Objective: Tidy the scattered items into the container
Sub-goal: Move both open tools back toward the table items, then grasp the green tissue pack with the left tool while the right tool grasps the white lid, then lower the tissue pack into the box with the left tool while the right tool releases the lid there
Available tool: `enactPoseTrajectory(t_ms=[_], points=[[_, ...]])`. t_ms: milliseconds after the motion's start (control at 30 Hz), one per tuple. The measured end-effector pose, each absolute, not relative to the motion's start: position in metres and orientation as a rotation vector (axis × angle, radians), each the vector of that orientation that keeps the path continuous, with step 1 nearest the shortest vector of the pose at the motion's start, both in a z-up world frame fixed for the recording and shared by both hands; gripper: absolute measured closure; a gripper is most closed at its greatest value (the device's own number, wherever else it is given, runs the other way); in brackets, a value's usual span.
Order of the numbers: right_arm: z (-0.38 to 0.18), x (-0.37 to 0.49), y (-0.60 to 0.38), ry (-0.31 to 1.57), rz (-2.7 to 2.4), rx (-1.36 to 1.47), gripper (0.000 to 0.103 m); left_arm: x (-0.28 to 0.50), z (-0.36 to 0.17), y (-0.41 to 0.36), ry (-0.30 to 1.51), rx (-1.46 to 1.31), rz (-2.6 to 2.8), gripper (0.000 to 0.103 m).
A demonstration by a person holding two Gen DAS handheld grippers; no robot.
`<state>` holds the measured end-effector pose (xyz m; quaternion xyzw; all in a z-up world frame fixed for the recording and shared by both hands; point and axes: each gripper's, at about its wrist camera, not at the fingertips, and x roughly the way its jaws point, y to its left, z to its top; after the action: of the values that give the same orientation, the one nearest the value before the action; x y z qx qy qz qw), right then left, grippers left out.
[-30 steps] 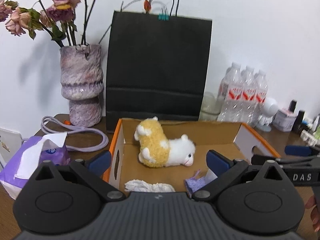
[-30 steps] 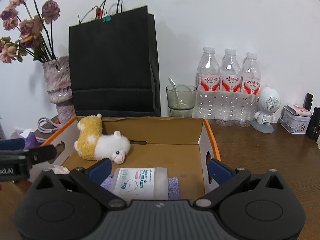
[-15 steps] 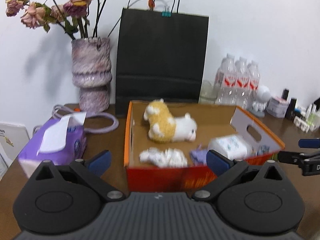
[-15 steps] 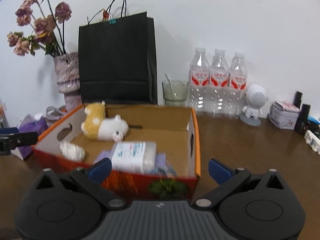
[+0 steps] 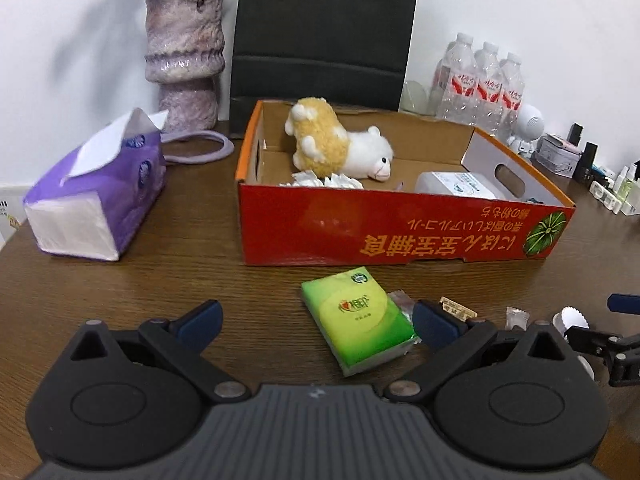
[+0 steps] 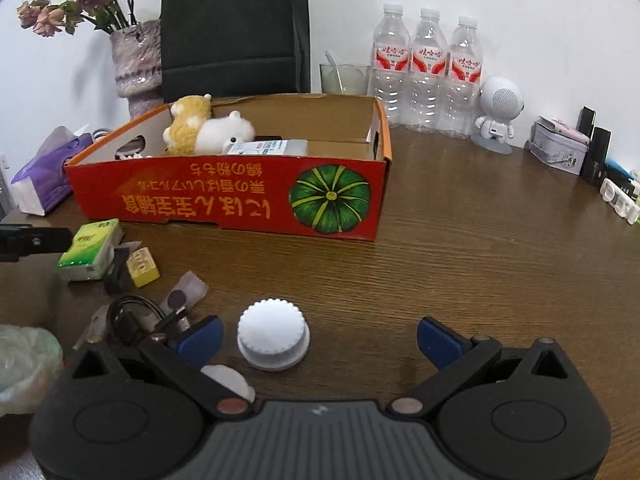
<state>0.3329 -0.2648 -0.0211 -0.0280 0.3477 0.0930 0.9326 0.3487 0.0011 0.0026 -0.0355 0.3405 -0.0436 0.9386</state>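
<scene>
A dark wood-grain worktop (image 6: 480, 248) runs back to a plain white wall, where a black paper bag (image 5: 324, 32), a mottled purple vase (image 5: 184, 56) and three water bottles (image 6: 428, 72) stand in a row. The red cardboard box (image 5: 400, 232) sits mid-frame in the left wrist view, holding a plush sheep (image 5: 340, 144), crumpled tissue and a white wipes pack (image 5: 456, 186); its near wall carries a green pumpkin print. A purple tissue pack (image 5: 100, 192) lies at the left of that view, well apart from the box. In front of the box the wood lies open, especially across the right half of the right wrist view. The left tongs (image 5: 316, 316) are spread wide and empty, with a green tissue packet (image 5: 356, 320) lying between the fingers on the worktop. The right tongs (image 6: 320, 336) are likewise spread wide, gripping nothing; a white ridged cap (image 6: 273, 334) sits between the fingers, nearer the left one. A yellow block (image 6: 142, 267), wrappers and a black cable (image 6: 128, 312) cluster at lower left there.
</scene>
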Motion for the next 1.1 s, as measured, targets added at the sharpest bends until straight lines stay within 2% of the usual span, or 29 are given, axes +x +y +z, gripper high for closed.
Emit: enactPoseTrajectory(t_ms=[233, 267, 300, 333, 367, 400, 433, 467, 500, 1100], points=[[-0.022, 0.334, -0.265, 0.701, 0.183, -0.057, 0.0, 0.363, -0.006, -0.016, 0.708, -0.048, -0.082, 0.0], [-0.023, 0.334, -0.265, 0.699, 0.182, -0.061, 0.002, 0.364, -0.009, -0.018, 0.708, -0.027, -0.08, 0.003], [-0.023, 0.333, -0.264, 0.69, 0.182, -0.066, 0.009, 0.365, -0.012, -0.02, 0.711, -0.006, -0.079, 0.01], [-0.023, 0.332, -0.263, 0.676, 0.179, -0.075, 0.014, 0.365, -0.015, -0.02, 0.717, 0.007, -0.081, 0.024], [-0.023, 0.33, -0.261, 0.667, 0.178, -0.086, 0.026, 0.364, -0.016, -0.019, 0.711, 0.017, -0.078, 0.038], [-0.023, 0.33, -0.261, 0.668, 0.183, -0.093, 0.042, 0.362, -0.015, -0.017, 0.702, 0.021, -0.075, 0.046], [-0.024, 0.331, -0.261, 0.676, 0.193, -0.09, 0.051, 0.361, -0.014, -0.014, 0.698, 0.011, -0.08, 0.057], [-0.025, 0.331, -0.263, 0.681, 0.217, -0.067, 0.064, 0.36, -0.013, -0.009, 0.698, -0.009, -0.088, 0.057], [-0.025, 0.331, -0.264, 0.685, 0.241, -0.05, 0.066, 0.359, -0.013, -0.004, 0.697, -0.029, -0.094, 0.057], [-0.021, 0.325, -0.265, 0.636, 0.256, -0.033, 0.066, 0.345, -0.008, 0.004, 0.647, -0.045, -0.096, 0.057]])
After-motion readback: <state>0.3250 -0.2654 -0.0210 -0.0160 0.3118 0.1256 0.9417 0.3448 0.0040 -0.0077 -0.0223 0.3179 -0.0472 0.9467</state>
